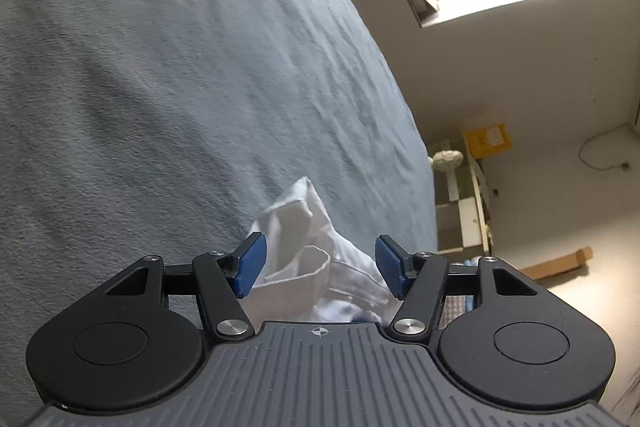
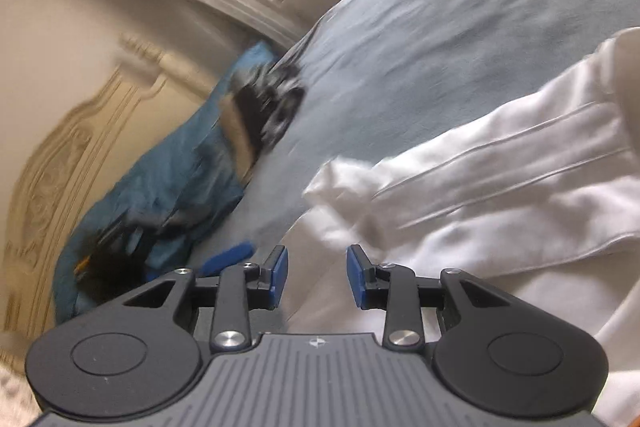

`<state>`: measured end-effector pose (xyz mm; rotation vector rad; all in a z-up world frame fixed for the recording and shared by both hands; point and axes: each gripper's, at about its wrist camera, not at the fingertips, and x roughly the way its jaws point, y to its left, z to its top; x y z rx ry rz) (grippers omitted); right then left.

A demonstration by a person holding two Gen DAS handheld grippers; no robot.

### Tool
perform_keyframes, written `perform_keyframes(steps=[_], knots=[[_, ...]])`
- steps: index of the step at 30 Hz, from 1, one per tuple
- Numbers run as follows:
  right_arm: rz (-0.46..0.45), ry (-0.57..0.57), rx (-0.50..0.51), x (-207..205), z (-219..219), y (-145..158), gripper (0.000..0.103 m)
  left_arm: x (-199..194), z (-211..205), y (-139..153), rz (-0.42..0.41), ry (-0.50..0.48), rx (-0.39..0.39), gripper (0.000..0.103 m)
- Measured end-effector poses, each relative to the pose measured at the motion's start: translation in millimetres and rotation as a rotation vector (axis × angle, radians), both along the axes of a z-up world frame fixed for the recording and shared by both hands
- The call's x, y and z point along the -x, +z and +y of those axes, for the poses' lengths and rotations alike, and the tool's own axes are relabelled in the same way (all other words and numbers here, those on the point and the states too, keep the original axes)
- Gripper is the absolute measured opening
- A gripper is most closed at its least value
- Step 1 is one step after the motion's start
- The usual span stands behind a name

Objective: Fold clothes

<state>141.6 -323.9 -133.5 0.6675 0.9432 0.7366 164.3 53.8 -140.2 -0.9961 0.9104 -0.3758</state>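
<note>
A home bedroom — grey-blue bedspread (image 1: 180, 87), carved headboard (image 2: 80, 131).

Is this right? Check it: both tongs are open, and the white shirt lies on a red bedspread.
One thing is wrong: the bedspread is grey-blue, not red, as the left wrist view shows plainly. The rest holds: the left tongs and the right tongs are both open, and the white shirt lies on that bedspread.
</note>
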Motion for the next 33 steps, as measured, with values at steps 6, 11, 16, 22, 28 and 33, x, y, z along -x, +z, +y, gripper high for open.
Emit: perform_keyframes(steps=[6,11,16,22,28,33], knots=[[-0.006,0.121,0.135,-9.9,49.1,-8.1,0.035,-0.4,-0.1,-2.9,0.012,0.001,-0.016,0.06],[-0.032,0.024,0.106,-23.5,44.4,1.4,0.035,5.9,-1.0,-4.9,0.021,-0.036,-0.078,0.06],[-0.192,0.108,0.264,-24.1,56.8,19.8,0.043,17.2,-19.3,0.1,-0.071,-0.195,-0.273,0.06],[-0.202,0.183,0.351,-28.5,59.1,10.2,0.045,20.9,-54.6,-1.0,-0.166,-0.345,-0.469,0.059],[-0.2,0.208,0.353,-31.6,63.8,4.6,0.043,13.6,-55.6,-12.1,-0.17,-0.342,-0.49,0.045],[-0.176,0.182,0.298,-32.7,56.1,1.0,0.012,15.8,-57.2,-8.2,-0.213,-0.34,-0.498,0.029]])
